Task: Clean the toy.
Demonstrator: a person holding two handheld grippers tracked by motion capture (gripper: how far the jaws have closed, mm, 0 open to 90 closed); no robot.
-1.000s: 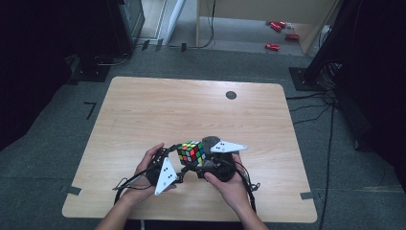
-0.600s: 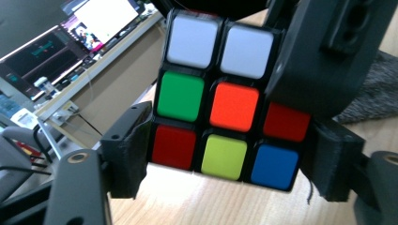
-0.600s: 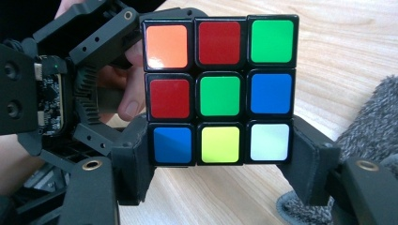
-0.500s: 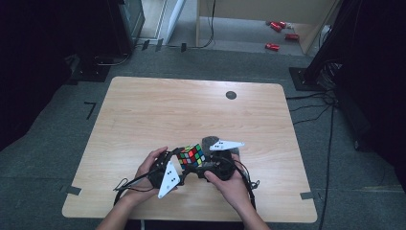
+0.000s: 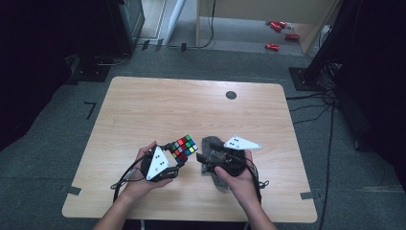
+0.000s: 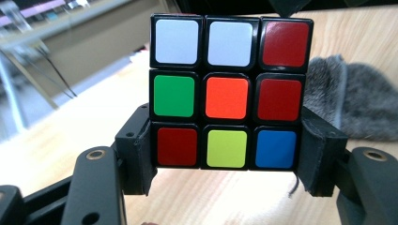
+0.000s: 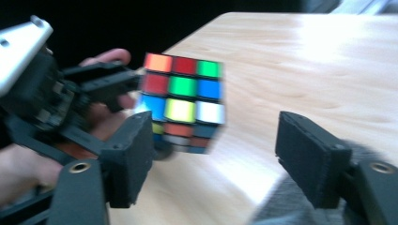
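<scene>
A scrambled Rubik's cube (image 5: 183, 147) is lifted off the table near its front edge, and my left gripper (image 5: 179, 156) is shut on it. In the left gripper view the pads (image 6: 136, 154) press on the bottom row of the cube (image 6: 226, 96) from both sides. My right gripper (image 5: 205, 152) hovers just right of the cube, pointing at it. Its jaws have just been opening. In the right gripper view the cube (image 7: 183, 101) hangs beyond the fingers (image 7: 309, 154), with nothing between them.
A grey furry pouch (image 5: 219, 178) lies on the wooden table (image 5: 191, 110) under my right hand; it also appears as the pouch (image 6: 356, 103) and the pouch (image 7: 291, 206). A black round mark (image 5: 231, 95) sits toward the back of the table.
The right gripper has come off the cube and drawn away to the right. The cube has stayed in the left gripper, which has shifted slightly left with it.
</scene>
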